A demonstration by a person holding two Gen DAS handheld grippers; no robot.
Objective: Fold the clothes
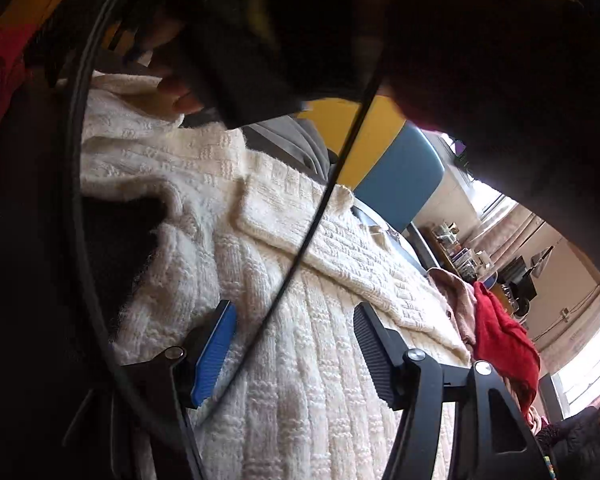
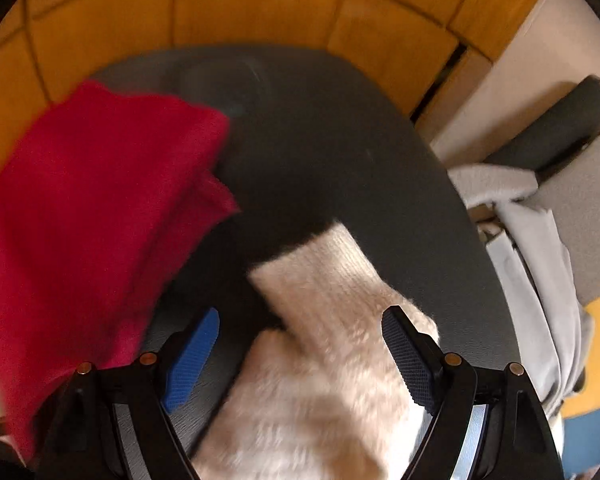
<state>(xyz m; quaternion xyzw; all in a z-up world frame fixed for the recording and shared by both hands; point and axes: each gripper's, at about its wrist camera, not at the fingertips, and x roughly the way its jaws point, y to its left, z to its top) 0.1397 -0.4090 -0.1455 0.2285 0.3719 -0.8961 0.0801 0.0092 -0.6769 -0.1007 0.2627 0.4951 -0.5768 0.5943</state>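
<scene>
A cream knitted sweater (image 1: 228, 208) lies spread on the dark table, one sleeve folded across its body. My left gripper (image 1: 296, 348) is open just above the sweater's body, its fingers apart and empty. In the right wrist view the sweater's cream sleeve (image 2: 324, 280) lies on the grey table (image 2: 340, 152), its cuff pointing away. My right gripper (image 2: 300, 356) is open, its fingers on either side of the sleeve, not closed on it. The other hand and gripper loom dark at the top of the left wrist view.
A folded red garment (image 2: 92, 200) lies on the table left of the sleeve; red cloth (image 1: 500, 340) and pink cloth also show in the left wrist view. Pale grey clothes (image 2: 532, 240) hang off the table's right edge. A black cable (image 1: 320, 208) crosses the left view.
</scene>
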